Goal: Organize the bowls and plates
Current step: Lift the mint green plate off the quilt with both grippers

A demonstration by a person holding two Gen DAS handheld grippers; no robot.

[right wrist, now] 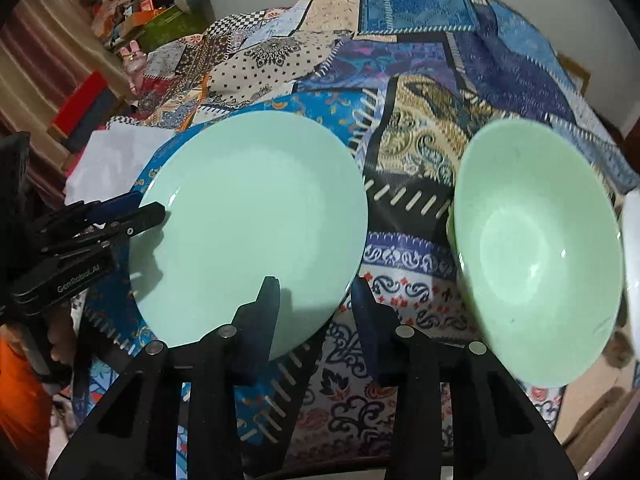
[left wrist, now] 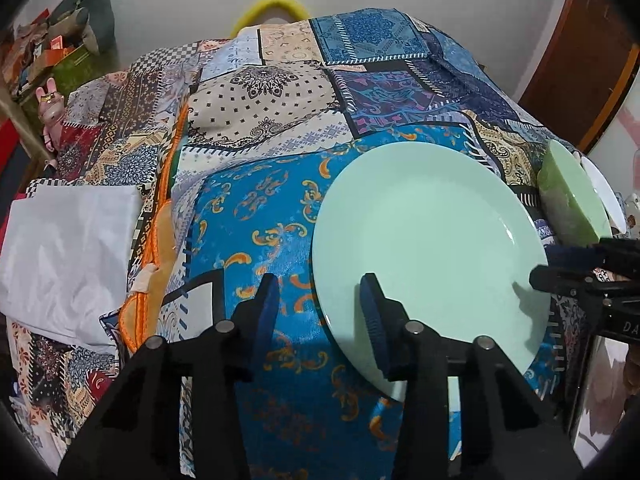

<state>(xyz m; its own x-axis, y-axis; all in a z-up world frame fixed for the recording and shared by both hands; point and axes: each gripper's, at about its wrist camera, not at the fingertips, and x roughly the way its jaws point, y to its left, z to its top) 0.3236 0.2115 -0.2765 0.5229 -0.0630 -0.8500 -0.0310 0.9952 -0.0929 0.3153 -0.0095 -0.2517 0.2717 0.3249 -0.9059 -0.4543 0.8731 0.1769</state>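
Left gripper point(left wrist: 320, 300) fingers spread, nothing between; right finger tip overlaps near rim of round mint-green plate point(left wrist: 430, 248), contact unclear. Plate flat on patchwork patterned cloth point(left wrist: 260, 208), ahead-right of left tongs. Right gripper point(right wrist: 316, 304) spread too, empty; left finger over same plate's near edge point(right wrist: 252, 216). Pale green glossy bowl point(right wrist: 536, 256) ahead-right of right tongs, apart from plate. White dish edge point(right wrist: 632, 248) beyond bowl. White sheet point(left wrist: 68, 256) far left.

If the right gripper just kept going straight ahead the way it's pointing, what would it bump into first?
Probably the near rim of the green plate: the right gripper is open, one finger over that rim, the other over the cloth beside it. Its height above the plate is hard to judge.
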